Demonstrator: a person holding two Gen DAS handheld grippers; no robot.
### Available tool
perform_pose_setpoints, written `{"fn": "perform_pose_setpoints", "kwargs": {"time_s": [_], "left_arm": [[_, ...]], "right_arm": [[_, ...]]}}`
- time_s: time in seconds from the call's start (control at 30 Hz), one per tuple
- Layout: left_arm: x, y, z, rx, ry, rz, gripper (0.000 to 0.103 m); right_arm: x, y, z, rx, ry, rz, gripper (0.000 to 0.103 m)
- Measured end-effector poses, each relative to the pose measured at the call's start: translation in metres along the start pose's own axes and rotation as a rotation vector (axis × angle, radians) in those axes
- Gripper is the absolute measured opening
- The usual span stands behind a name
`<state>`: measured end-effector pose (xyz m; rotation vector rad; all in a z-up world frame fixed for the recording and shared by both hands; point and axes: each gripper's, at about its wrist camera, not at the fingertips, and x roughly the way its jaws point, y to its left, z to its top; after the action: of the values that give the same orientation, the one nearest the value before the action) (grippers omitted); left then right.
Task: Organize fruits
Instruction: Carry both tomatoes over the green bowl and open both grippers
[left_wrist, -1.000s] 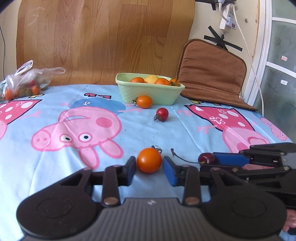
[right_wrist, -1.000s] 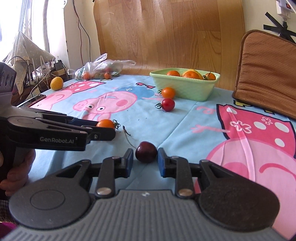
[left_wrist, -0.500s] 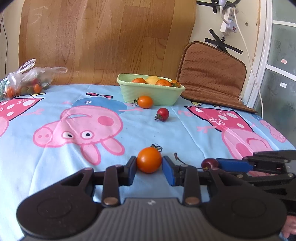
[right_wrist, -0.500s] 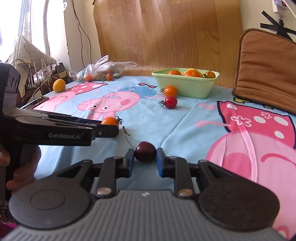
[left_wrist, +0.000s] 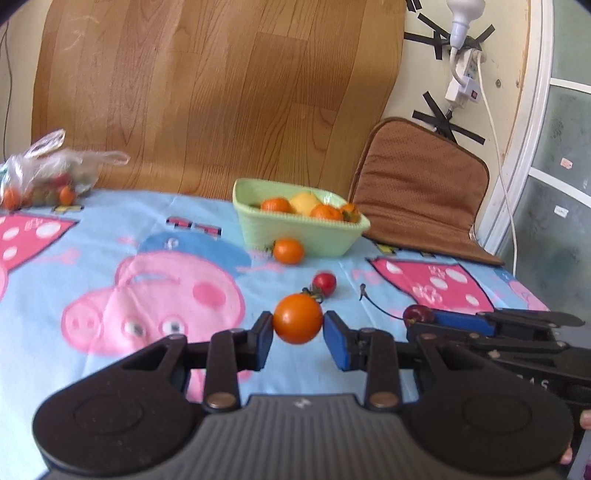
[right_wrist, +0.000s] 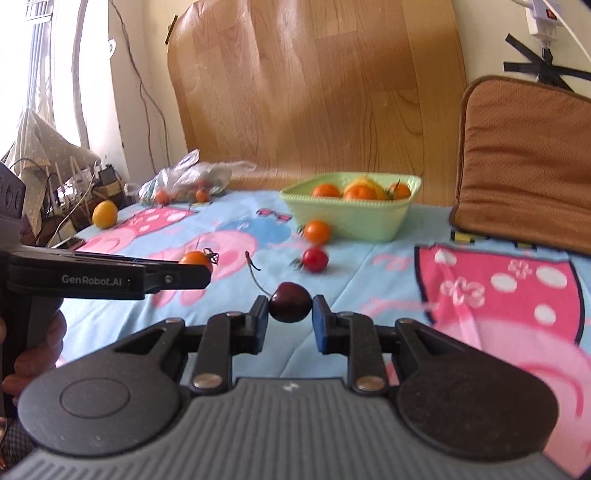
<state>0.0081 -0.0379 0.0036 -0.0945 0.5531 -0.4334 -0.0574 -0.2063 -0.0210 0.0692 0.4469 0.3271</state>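
My left gripper (left_wrist: 297, 325) is shut on an orange tomato (left_wrist: 297, 323) and holds it above the cloth; the tomato also shows in the right wrist view (right_wrist: 196, 258). My right gripper (right_wrist: 289, 309) is shut on a dark red cherry (right_wrist: 289, 307) with a long stem, also lifted; the cherry shows in the left wrist view (left_wrist: 418, 314). A pale green bowl (left_wrist: 295, 232) (right_wrist: 354, 221) with several orange and yellow fruits stands at the back. An orange tomato (left_wrist: 288, 251) and a red tomato (left_wrist: 324, 283) lie in front of it.
A plastic bag of small fruits (left_wrist: 40, 181) lies at the back left. A yellow fruit (right_wrist: 104, 214) sits at the table's left edge. A brown cushion (left_wrist: 421, 192) leans at the back right. A wooden board stands behind the table.
Both grippers have lifted their fruit off the cloth and moved forward toward the bowl. The loose tomatoes have not moved.
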Motion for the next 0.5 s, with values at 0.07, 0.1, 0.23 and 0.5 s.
{"fn": "perform_pose_setpoints", "kwargs": {"time_s": [0.07, 0.1, 0.23, 0.5], "left_arm": [[0.011, 0.001, 0.022, 0.012, -0.012, -0.013, 0.03], [0.018, 0.0, 0.034, 0.021, -0.019, -0.013, 0.03], [0.054, 0.003, 0.073, 0.029, -0.018, -0.01, 0.031], [0.137, 0.018, 0.11, 0.01, 0.041, 0.033, 0.031]], "right_arm": [[0.009, -0.01, 0.015, 0.006, -0.032, -0.008, 0.028], [0.014, -0.018, 0.024, 0.014, -0.047, -0.012, 0.028], [0.044, -0.046, 0.058, 0.054, -0.079, -0.019, 0.028], [0.115, -0.089, 0.089, 0.103, -0.072, -0.069, 0.028]]}}
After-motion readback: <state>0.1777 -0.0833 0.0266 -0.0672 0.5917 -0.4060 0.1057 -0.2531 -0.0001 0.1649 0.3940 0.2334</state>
